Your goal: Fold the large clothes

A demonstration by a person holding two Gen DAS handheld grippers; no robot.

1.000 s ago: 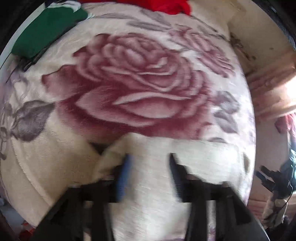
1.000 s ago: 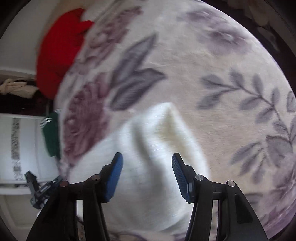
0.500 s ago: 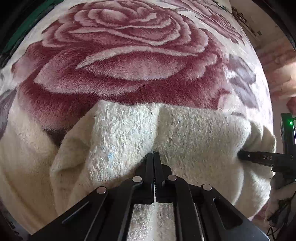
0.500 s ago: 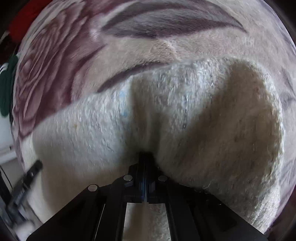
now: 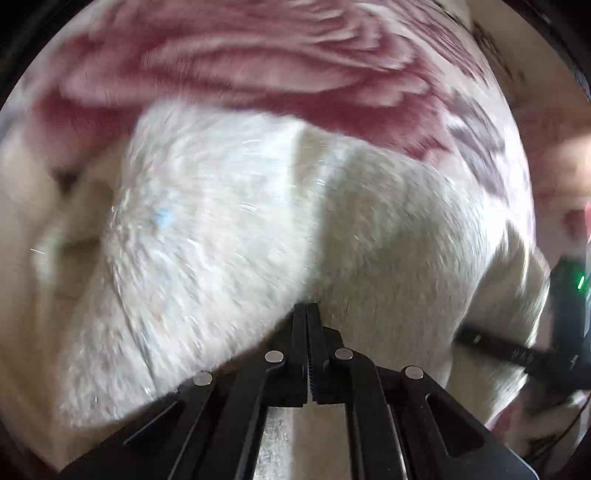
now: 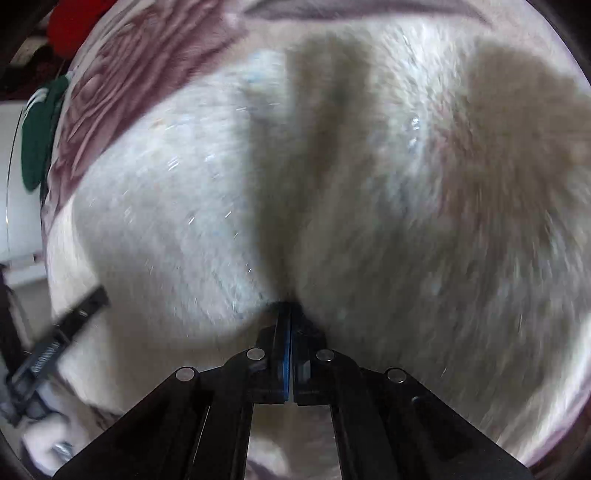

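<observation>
A cream fuzzy knitted garment [image 5: 240, 221] lies bunched on a rose-patterned blanket [image 5: 258, 55]. My left gripper [image 5: 306, 310] is shut on a fold of the garment. The garment also fills the right wrist view [image 6: 369, 184], where my right gripper [image 6: 286, 308] is shut on another fold of it. The right gripper shows at the right edge of the left wrist view [image 5: 517, 354], and the left gripper at the left edge of the right wrist view [image 6: 59, 339]. Both views are motion-blurred.
A green garment [image 6: 37, 140] and a red garment [image 6: 74, 22] lie at the blanket's far side, at the left of the right wrist view. The blanket [image 6: 122, 74] continues beyond the cream garment.
Both grippers went from open above the garment to shut on its folds. Since half a second ago the garment has risen and spread across both views, with motion blur.
</observation>
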